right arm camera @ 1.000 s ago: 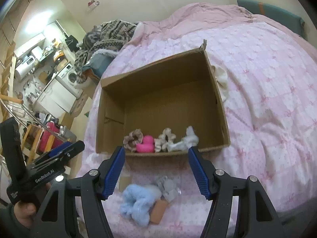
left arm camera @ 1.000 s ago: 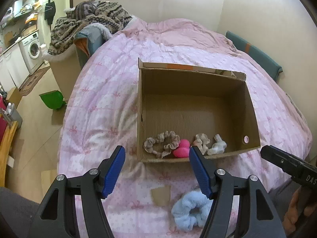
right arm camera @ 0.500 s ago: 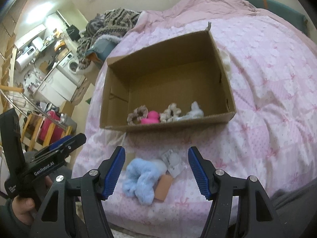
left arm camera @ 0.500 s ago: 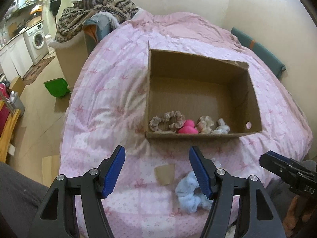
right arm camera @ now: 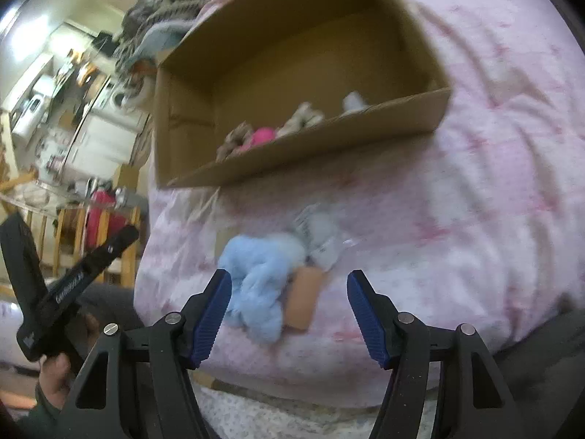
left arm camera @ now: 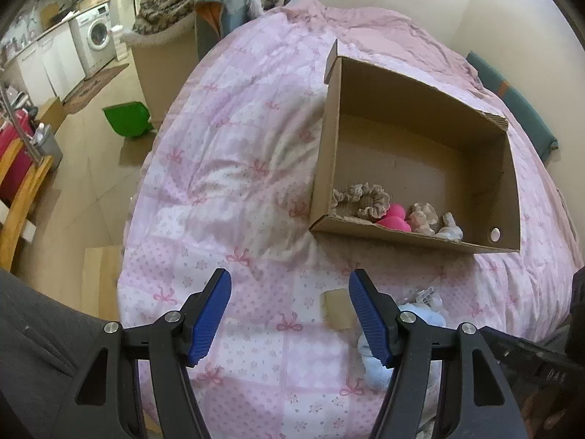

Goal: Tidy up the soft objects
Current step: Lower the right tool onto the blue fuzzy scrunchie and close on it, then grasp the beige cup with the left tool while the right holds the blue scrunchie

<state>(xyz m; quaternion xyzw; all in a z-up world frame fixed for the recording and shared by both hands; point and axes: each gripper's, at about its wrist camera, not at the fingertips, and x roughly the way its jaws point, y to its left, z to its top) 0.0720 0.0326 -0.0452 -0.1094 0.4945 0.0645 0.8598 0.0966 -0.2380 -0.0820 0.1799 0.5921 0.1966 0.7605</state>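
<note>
Left claw [left arm camera: 289, 314] is spread wide with nothing between its blue pads [left arm camera: 210, 316], hanging over the pink bed [left arm camera: 234, 190] just short of the box [left arm camera: 406, 236]. Right claw [right arm camera: 289, 314] is the same deal, wide apart and gripping nothing, and from its camera we're looking down at the blue scrunchie [right arm camera: 256, 278] lying on the bed right in front of its left pad. That view is pretty blurry, so we can't make out fine detail there.

The scrunchie sits outside the box, on the near side of it. Touching it is a tan card [right arm camera: 303, 301], and up against its far side there's a grey-white crinkly thing [right arm camera: 318, 234] that we can't identify through the blur. In the left view the same scrunchie [left arm camera: 376, 366] is mostly hidden behind the claw's right finger, and a small tan card [left arm camera: 338, 307] lies flat on the bed between the finger tips.

Inside the box, everything is bunched along the near wall: a beige scrunchie [left arm camera: 360, 197] on the left, a pink thing [left arm camera: 395, 217] next to it, then a cream scrunchie [left arm camera: 422, 216] and a white bit [left arm camera: 449, 228] furthest right. They're all touching or nearly so. The rest of the box floor is bare cardboard.

Off the bed on the left we've got a green dustpan [left arm camera: 126, 120] on the floor and a washing machine [left arm camera: 97, 36] further back.
</note>
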